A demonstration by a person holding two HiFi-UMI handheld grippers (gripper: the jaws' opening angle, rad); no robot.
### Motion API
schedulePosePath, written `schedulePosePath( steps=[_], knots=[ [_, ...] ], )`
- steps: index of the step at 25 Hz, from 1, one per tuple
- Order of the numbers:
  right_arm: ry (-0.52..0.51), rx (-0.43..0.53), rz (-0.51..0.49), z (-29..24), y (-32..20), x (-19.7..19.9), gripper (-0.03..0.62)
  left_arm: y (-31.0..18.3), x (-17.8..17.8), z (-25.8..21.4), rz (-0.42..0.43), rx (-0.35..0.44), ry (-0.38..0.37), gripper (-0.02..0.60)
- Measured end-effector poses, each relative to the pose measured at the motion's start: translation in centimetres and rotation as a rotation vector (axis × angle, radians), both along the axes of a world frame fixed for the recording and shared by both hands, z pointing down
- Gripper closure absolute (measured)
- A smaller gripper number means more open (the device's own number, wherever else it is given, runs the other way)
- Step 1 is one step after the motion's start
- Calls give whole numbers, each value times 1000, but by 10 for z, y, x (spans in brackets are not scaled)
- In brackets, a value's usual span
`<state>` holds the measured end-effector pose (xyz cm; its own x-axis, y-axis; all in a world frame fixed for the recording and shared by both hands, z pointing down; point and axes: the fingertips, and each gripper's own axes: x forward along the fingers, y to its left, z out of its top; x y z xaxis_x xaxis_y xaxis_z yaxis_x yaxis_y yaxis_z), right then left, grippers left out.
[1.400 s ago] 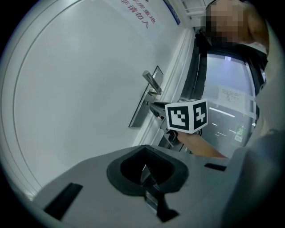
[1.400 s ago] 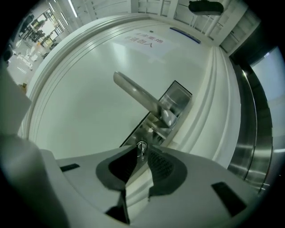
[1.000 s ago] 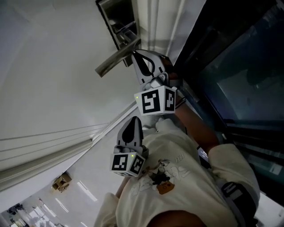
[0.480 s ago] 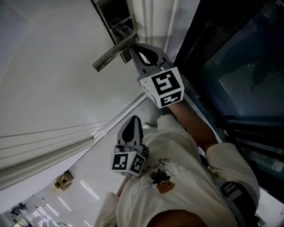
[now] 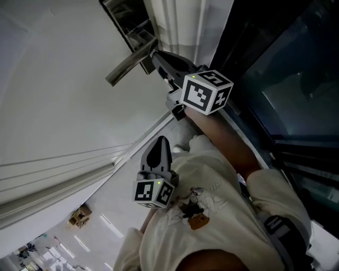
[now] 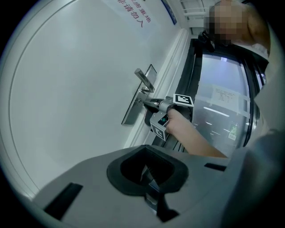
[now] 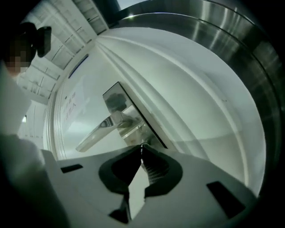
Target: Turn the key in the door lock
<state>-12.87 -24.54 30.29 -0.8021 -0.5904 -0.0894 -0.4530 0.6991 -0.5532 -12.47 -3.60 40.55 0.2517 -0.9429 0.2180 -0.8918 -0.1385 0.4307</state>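
A silver lever handle [image 5: 127,63] [image 7: 95,133] sticks out from the lock plate [image 6: 133,107] on the white door [image 5: 58,95]. My right gripper [image 5: 156,55] [image 7: 141,147] points level at the plate just under the handle. Its jaws are nearly together and opening slightly, with the thin metal edge of the key [image 7: 141,145] pinched between the tips. In the head view the key is hidden. My left gripper [image 5: 158,151] [image 6: 146,171] hangs lower, away from the door, shut on nothing.
The white door frame [image 5: 180,26] runs beside the lock, and beyond it a dark glass panel [image 5: 286,79] fills the right. Red print [image 6: 133,13] is on the door's upper part. The person's cream shirt [image 5: 212,211] fills the lower view.
My right gripper has rolled about its own axis at the lock, so its marker cube shows other faces. The left gripper has stayed where it was.
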Motion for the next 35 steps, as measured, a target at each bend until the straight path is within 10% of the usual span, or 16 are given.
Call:
schedulePosePath(
  steps=[24, 35],
  knots=[
    [-649, -687, -209, 16, -5, 1, 572, 3, 0, 2, 0, -15, -6, 575],
    [-729, -748, -246, 15, -5, 0, 571, 9, -2, 4, -8, -14, -6, 575]
  ],
)
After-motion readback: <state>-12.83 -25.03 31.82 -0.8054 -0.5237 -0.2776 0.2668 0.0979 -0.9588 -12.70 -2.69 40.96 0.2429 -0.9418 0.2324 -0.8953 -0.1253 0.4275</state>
